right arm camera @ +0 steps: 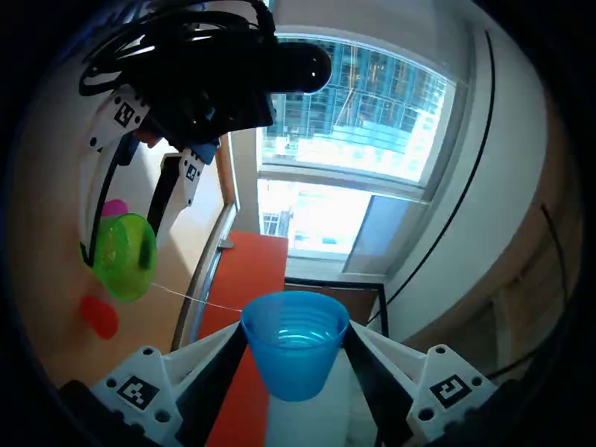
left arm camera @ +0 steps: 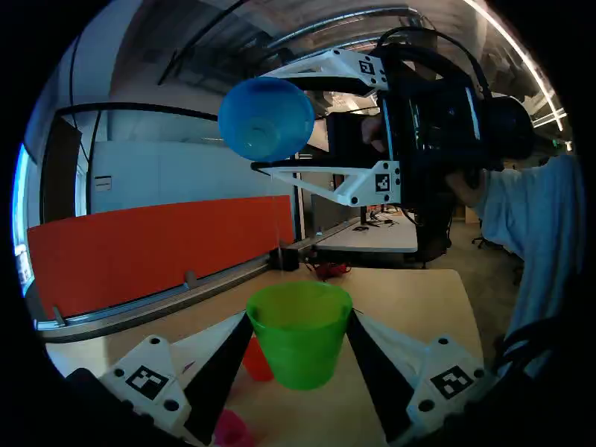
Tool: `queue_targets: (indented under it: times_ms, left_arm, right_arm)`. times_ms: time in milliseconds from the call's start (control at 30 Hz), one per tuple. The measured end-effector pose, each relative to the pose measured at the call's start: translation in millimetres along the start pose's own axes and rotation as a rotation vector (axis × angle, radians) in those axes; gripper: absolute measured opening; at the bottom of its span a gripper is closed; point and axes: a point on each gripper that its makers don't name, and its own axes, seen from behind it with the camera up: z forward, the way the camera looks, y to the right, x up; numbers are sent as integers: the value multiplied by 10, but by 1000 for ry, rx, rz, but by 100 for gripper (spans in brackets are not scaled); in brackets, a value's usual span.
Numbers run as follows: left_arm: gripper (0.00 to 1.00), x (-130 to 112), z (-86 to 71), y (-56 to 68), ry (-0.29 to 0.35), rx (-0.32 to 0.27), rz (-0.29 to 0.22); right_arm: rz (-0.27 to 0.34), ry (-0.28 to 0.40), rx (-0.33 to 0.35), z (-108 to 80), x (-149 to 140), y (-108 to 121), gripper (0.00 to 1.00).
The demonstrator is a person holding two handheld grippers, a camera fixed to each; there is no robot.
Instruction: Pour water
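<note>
Left tool (left arm camera: pixel 298 322) grips a green cup (left arm camera: pixel 299 354) over the pale wooden bench (left arm camera: pixel 417 298). Right tool (right arm camera: pixel 295 335) grips a tilted blue cup (right arm camera: pixel 295 369). An orange partition (left arm camera: pixel 149 253) runs along the bench's far edge.

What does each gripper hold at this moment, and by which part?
The left gripper holds the green cup by its side walls, near the rim. The right gripper holds the blue cup the same way.

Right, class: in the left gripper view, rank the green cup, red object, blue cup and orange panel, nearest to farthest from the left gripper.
1. green cup: held in the left gripper.
2. red object: on the table, just left.
3. blue cup: tipped above, pouring.
4. orange panel: beyond the table.
</note>
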Motion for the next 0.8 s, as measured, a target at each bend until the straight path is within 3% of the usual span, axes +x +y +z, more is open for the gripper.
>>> queue_targets:
  times_ms: [200,400,500,800]
  left_arm:
    - [86,-9,-9,-23,3,5,-3]
    - [86,-12,-12,-29,4,9,-4]
    - [86,-2,-13,-33,5,11,-3]
    - [86,3,-16,-44,3,15,3]
  right_arm:
    - [-26,7,8,1,77,-72,90]
    - [3,8,0,6,79,-58,90]
    - [59,12,-6,1,73,-44,90]
    - [340,29,-23,-26,-8,-46,90]
